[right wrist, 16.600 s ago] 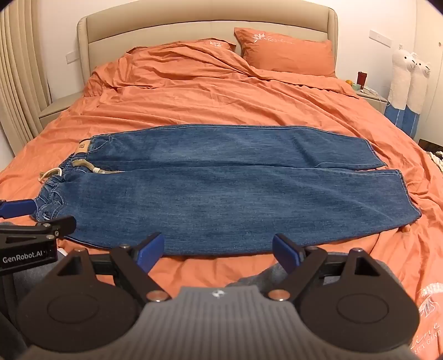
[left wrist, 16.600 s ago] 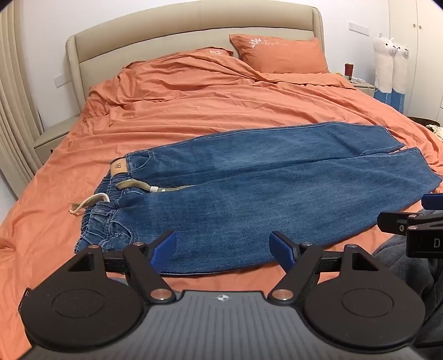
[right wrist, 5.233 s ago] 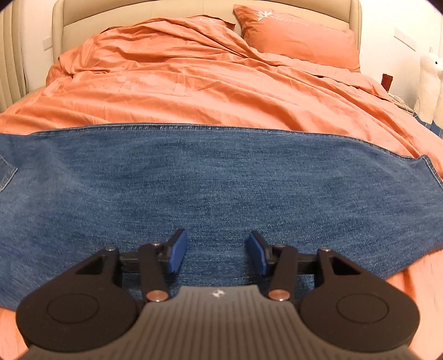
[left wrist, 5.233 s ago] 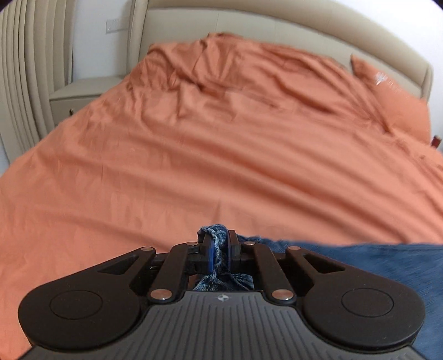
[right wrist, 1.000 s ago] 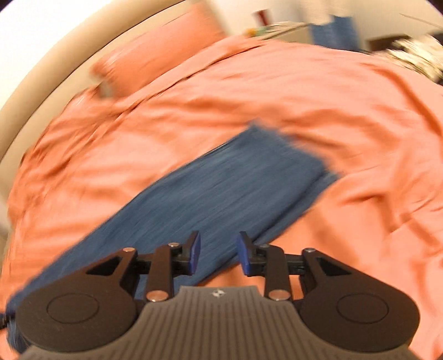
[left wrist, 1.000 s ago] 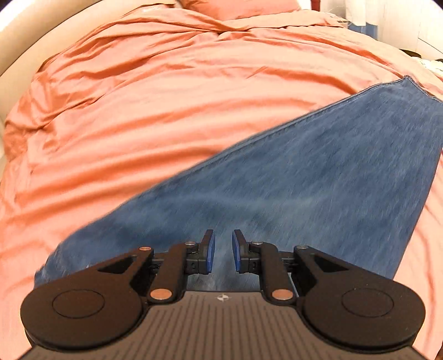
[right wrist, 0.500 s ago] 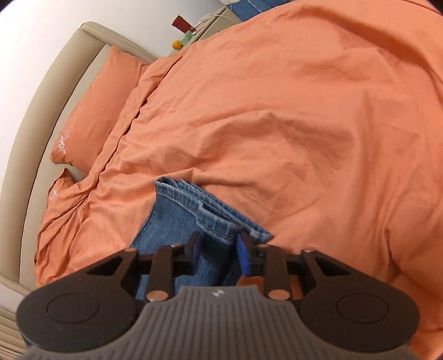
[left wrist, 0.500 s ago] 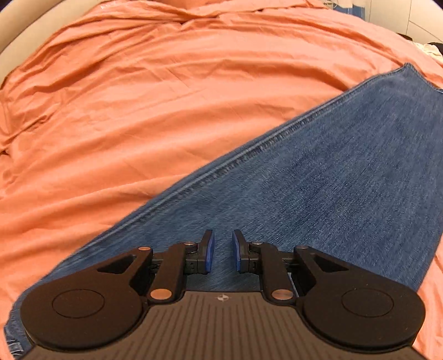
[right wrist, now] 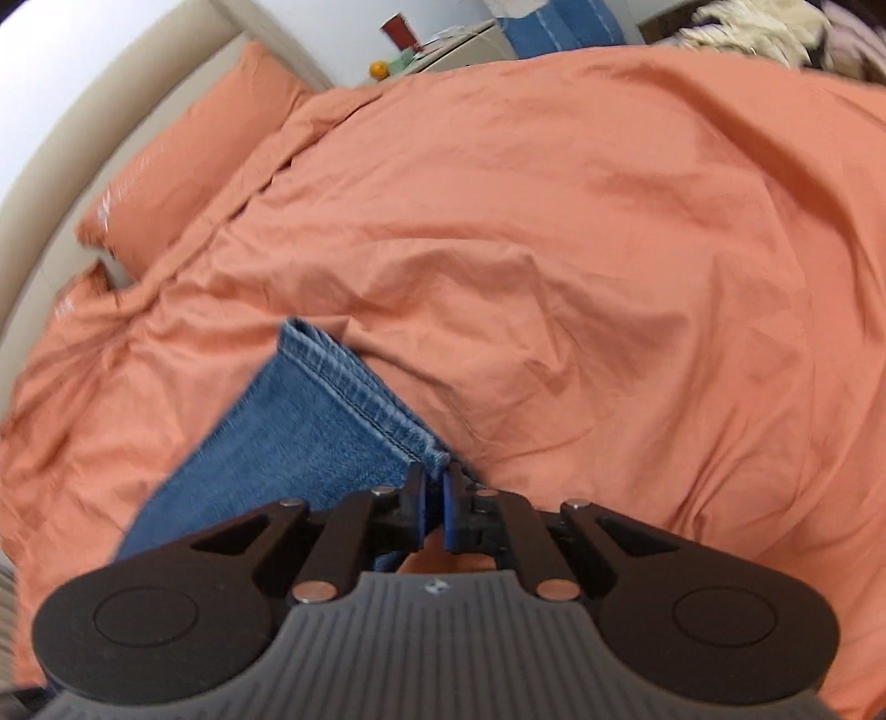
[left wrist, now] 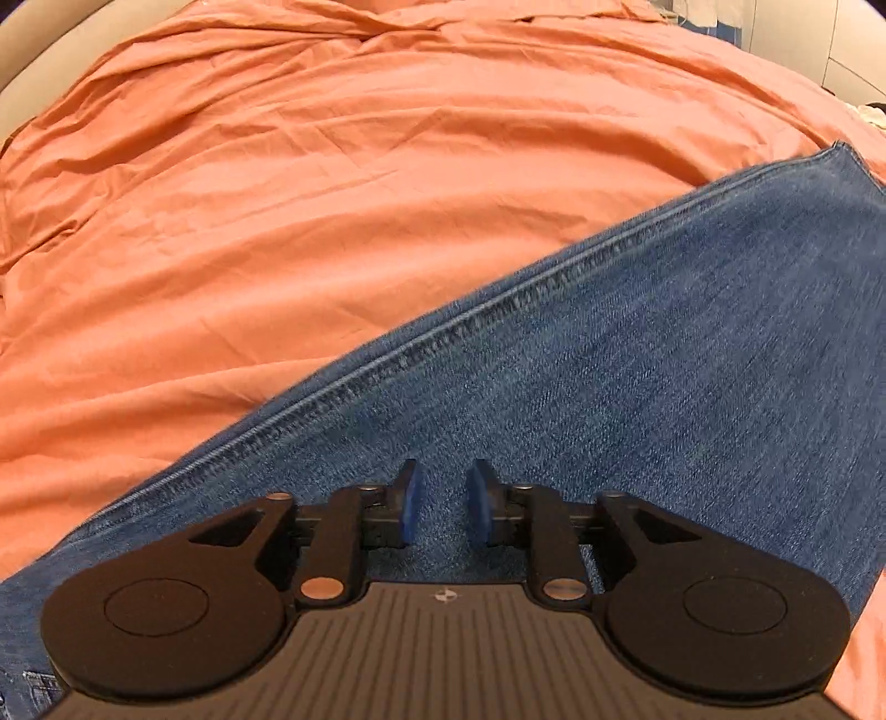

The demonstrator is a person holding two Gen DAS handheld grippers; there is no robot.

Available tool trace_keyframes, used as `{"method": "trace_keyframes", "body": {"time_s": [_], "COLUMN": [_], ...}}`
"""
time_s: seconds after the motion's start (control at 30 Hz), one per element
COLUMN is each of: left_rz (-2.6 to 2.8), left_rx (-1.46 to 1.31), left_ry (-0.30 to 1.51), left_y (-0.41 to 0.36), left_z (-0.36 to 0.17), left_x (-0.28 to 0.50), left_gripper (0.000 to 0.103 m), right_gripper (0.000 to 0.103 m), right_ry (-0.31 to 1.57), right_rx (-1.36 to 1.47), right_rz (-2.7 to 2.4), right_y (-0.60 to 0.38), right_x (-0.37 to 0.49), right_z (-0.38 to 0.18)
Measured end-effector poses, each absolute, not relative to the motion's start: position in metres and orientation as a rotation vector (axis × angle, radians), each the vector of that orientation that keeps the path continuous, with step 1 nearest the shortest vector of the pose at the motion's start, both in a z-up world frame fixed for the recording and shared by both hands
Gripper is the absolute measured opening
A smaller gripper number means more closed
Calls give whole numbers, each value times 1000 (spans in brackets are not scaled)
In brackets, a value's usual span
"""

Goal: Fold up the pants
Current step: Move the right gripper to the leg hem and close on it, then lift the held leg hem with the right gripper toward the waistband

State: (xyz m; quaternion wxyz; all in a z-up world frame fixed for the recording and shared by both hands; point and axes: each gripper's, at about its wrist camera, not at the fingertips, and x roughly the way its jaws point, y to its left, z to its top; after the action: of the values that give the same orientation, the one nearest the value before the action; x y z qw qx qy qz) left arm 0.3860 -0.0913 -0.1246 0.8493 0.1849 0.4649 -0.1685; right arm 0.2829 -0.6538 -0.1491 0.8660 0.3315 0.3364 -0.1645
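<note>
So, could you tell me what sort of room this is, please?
A bedroom, most likely: a bed with an orange duvet, a matching pillow against a padded headboard, and a nightstand.

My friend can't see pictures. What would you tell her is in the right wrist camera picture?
The right gripper, jaws nearly together after just opening a little, sits at the hem corner of folded blue jeans lying on an orange duvet. An orange pillow rests against the beige headboard at upper left.

A bedroom in someone's home: a wide bed [right wrist: 609, 249] under a rumpled orange duvet, a matching pillow [right wrist: 188, 160] against the padded beige headboard [right wrist: 83, 138], and a nightstand [right wrist: 459, 41] beside it with a red cup [right wrist: 397, 30] on top.
</note>
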Motion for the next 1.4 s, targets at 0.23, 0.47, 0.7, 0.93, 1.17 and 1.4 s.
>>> {"method": "trace_keyframes", "body": {"time_s": [0.23,0.47,0.7,0.93,1.17,1.4], "left_rz": [-341,-330,-400,-469,-522,-569], "left_rx": [380,319,305,305,353,371], "left_ry": [941,929,920,892,869,849], "left_y": [-80,-63,-73,-98,-129,-166], "left_z": [-112,-111,-119,-118,-110,-105], "left_x": [392,400,403,399,387,374], "left_gripper": [34,34,34,34,34,34], "right_gripper": [31,42,2,0,17,43], "right_ry": [702,709,788,722,703,715], "right_rx": [463,424,318,348,541,759], "right_rz": [-227,-225,-281,-457,-273,-170], "right_y": [-635,-632,-626,-650,-650,-623], "right_x": [325,404,432,421,349,269], "right_z": [-108,-113,-131,-127,-104,-125]}}
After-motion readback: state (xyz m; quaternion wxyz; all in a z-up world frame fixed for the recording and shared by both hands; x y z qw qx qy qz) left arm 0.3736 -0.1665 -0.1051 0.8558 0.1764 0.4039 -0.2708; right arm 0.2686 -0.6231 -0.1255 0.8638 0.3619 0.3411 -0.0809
